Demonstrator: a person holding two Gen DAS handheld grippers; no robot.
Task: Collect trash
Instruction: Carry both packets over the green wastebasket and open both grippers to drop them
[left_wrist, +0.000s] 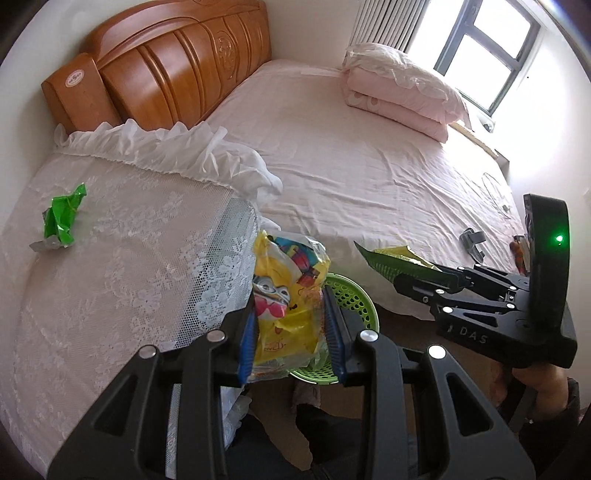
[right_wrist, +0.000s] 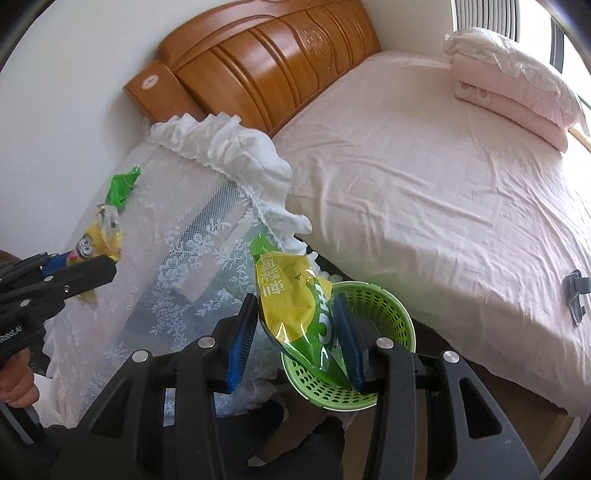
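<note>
- The bed (left_wrist: 351, 177) fills the middle and right of both views, covered in a wrinkled pale pink sheet.
- The wooden headboard (left_wrist: 166, 70) stands at the upper left of the left wrist view, against a white wall.
- A white lace cover (left_wrist: 122, 266) with a ruffled edge drapes a low surface beside the bed, filling the left half of the left wrist view.
- A folded pink quilt (left_wrist: 402, 99) with a pillow on top sits at the upper right of the bed, near the window (left_wrist: 487, 48).
- The left gripper (left_wrist: 291, 332), bottom centre of its own view, has its blue pads pressed in on a yellow cartoon-printed snack bag (left_wrist: 288, 295); the bag stands up between them, over the near rim of the basket.
- The right gripper (right_wrist: 299, 339), bottom centre of the right wrist view, is clamped on a green and yellow snack bag (right_wrist: 295, 306); the bag's lower end hangs over the basket's opening.
- The green perforated basket (right_wrist: 384, 306) sits on the floor in the gap between the lace-covered surface and the bed, low in the centre of both views.
- A crumpled green wrapper (left_wrist: 62, 218) lies on the lace cover at the left of the left wrist view, well apart from both grippers.
- A small grey object (left_wrist: 472, 240) lies on the sheet near the bed's right edge; what it is cannot be told.
</note>
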